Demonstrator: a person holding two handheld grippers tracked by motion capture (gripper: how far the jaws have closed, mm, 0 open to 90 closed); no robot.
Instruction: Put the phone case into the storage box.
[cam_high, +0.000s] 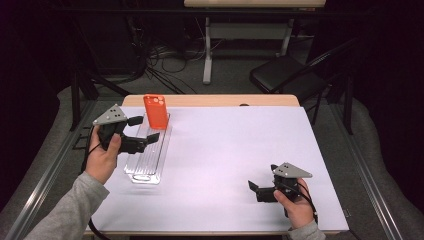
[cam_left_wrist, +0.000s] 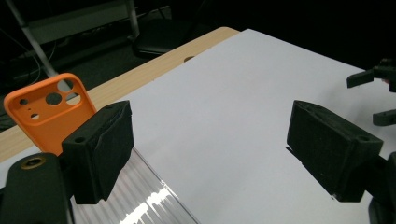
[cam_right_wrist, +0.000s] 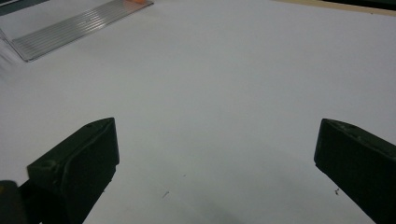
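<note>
White-covered counter (cam_high: 230, 150) in dark room | left hand-held gripper (cam_high: 144, 128) spread, empty, over ribbed clear plastic tray (cam_high: 148, 160) | upright orange phone case (cam_high: 156, 112) at tray's far end, just beyond jaws, long axis vertical | right hand-held gripper (cam_high: 253, 186) spread, well apart.

Colour-wise it's pretty simple: the phone case (cam_high: 155, 111) is bright orange, standing at the far end of a clear ribbed tray (cam_high: 148, 156) with fine lengthwise grooves that catch the light. The bench (cam_high: 210, 100) is light wood along its far edge, covered by a plain white sheet (cam_high: 225, 150). Both tongs, left (cam_high: 144, 131) and right (cam_high: 253, 186), are matte black with grey triangular top plates. Sleeves are grey.
</note>
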